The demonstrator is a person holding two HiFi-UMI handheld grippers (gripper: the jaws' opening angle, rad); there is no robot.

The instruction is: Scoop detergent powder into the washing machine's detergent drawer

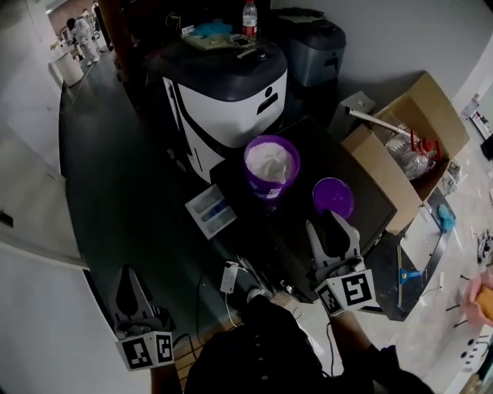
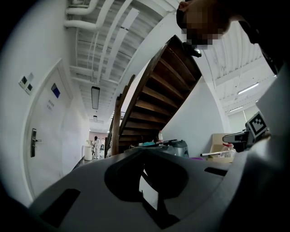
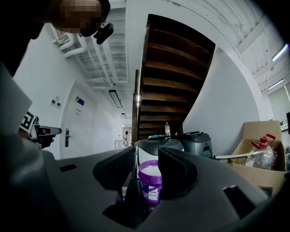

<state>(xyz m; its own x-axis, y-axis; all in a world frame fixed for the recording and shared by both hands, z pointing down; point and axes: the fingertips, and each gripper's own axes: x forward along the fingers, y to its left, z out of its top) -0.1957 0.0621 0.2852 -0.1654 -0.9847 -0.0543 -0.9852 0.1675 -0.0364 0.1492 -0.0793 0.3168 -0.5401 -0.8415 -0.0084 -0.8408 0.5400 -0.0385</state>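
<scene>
From the head view, the washing machine (image 1: 231, 96) is seen at the top centre, with a bottle (image 1: 249, 18) standing on it. Just in front of it an open purple tub (image 1: 271, 165) filled with white powder is set on a dark table (image 1: 370, 209). The tub's purple lid (image 1: 333, 196) is laid beside it to the right, and a white and blue drawer (image 1: 210, 212) is pulled out to its left. The lid and the drawer are shown clearly by this view alone. A cardboard box (image 1: 412, 138) is placed to the right of the table. The right gripper (image 1: 331, 229) is held near the lid and short of the tub. In the right gripper view its jaws (image 3: 147, 165) are seen standing apart with nothing gripped. The tub (image 3: 151, 179) is framed between them at a distance. The left gripper (image 1: 131, 286) is held well apart at the lower left, over the floor. In the left gripper view its jaws (image 2: 145, 181) are drawn close together with only a thin light slit between them, and nothing is held. A dark staircase (image 2: 154, 104) is shown only by the two gripper views.
</scene>
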